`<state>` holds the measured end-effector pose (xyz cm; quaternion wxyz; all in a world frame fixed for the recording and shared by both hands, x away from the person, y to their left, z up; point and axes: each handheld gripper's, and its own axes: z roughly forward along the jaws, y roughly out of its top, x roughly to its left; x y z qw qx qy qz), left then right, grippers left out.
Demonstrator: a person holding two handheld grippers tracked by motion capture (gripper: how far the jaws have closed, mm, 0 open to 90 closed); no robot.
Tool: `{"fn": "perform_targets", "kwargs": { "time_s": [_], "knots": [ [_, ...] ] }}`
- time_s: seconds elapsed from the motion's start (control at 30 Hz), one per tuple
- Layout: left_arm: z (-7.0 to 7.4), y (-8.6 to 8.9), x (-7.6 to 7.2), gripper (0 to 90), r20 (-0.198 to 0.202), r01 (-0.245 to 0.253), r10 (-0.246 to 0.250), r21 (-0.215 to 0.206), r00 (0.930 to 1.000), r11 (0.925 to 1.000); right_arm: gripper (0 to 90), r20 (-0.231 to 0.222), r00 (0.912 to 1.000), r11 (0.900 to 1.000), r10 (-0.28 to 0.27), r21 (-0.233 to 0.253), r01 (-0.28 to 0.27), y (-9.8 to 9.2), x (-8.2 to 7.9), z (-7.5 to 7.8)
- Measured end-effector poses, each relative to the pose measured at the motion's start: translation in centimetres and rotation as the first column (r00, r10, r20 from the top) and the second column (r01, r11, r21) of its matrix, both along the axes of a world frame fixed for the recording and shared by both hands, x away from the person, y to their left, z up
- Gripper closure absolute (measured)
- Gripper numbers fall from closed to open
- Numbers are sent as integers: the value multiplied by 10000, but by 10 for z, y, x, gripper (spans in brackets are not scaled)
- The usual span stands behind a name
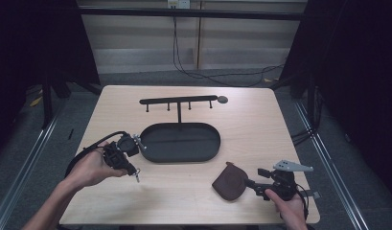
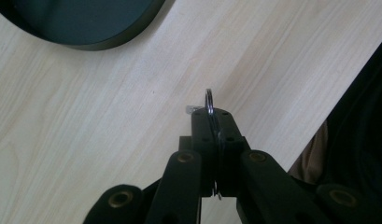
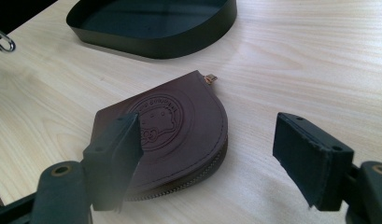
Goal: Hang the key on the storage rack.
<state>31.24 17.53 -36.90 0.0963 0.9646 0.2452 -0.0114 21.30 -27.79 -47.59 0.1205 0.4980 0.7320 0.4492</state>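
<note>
Patience matters most here, I think, since both my tools are committed to small things. Taking the oval black tray [image 1: 180, 142] as my landmark: my left gripper [image 1: 134, 171] sits off the tray's near-left end, its jaws pressed fully together on a thin metal key ring [image 2: 209, 100], which stands edge-on between the pads and pokes just past their tips. My right gripper [image 1: 247, 182] sits near the table edge, off the tray's near-right end, jaws spread wide, with the brown leather coin pouch [image 3: 172, 135] lying flat between and just ahead of them; one pad overlaps the pouch's near-left edge, though I cannot tell if it touches. The pouch's zip looks shut, its small pull [image 3: 210, 78] pointing toward the tray.

My judgement: I should keep a firm pinch on the ring and hold that hand level. With the right, I would centre the jaws on the pouch's rounded edge before closing, so it cannot slide across the smooth wood.
</note>
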Motion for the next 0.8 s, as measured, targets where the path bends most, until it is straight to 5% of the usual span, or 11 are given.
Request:
{"fn": "perform_targets", "kwargs": {
  "time_s": [0.43, 0.8],
  "knots": [
    [14, -2, 29, 892, -333, -492, 500, 234, 9982, 9985, 229, 79, 10000, 10000, -5, -2, 5, 1, 0, 0],
    [39, -12, 38, 892, 172, -124, 121, 197, 9998, 9997, 228, 101, 9999, 10000, -12, 15, 12, 1, 0, 0]
  ]
}}
